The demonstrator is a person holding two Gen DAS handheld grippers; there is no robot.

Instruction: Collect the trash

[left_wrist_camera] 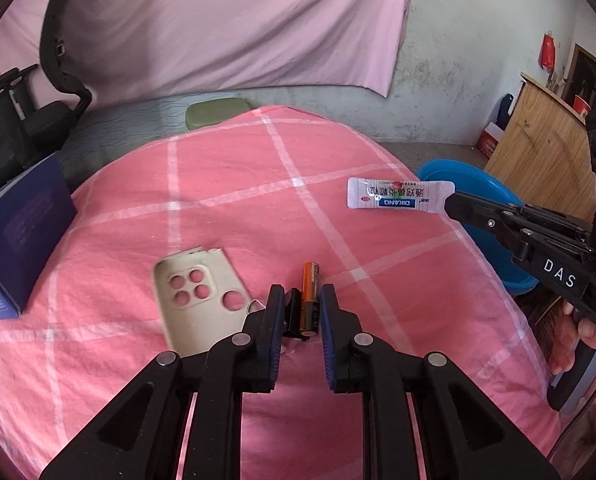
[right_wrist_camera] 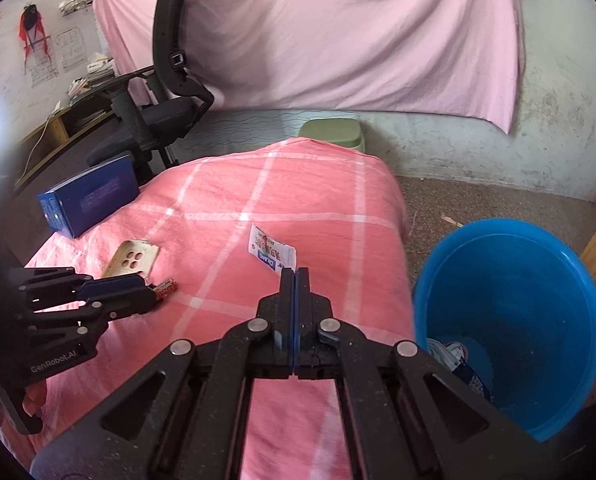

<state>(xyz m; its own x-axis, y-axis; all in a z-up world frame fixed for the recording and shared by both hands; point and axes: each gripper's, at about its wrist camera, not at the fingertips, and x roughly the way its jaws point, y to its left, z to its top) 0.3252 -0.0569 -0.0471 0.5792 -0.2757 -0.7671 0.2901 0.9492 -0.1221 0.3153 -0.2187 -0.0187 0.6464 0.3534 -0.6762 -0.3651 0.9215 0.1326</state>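
An orange and black battery [left_wrist_camera: 310,280] lies on the pink checked bedcover [left_wrist_camera: 226,200], with a small black clip [left_wrist_camera: 294,308] against it. My left gripper [left_wrist_camera: 301,292] hangs over them, jaws a little apart, and both things sit in the gap with no pad pressing. The right wrist view shows the battery [right_wrist_camera: 166,287] poking out past the left gripper [right_wrist_camera: 152,293]. My right gripper [right_wrist_camera: 295,270] is shut on the near end of a white sachet [right_wrist_camera: 272,250] with a blue label. From the left, the sachet [left_wrist_camera: 397,196] sticks out of the right gripper [left_wrist_camera: 451,202] near the bed's edge.
A blue bucket [right_wrist_camera: 509,300] holding some wrappers stands on the floor right of the bed. A beige phone case [left_wrist_camera: 198,296] and a dark blue box [left_wrist_camera: 18,232] lie on the left. An office chair [right_wrist_camera: 166,80] and a green stool [right_wrist_camera: 331,130] stand behind the bed.
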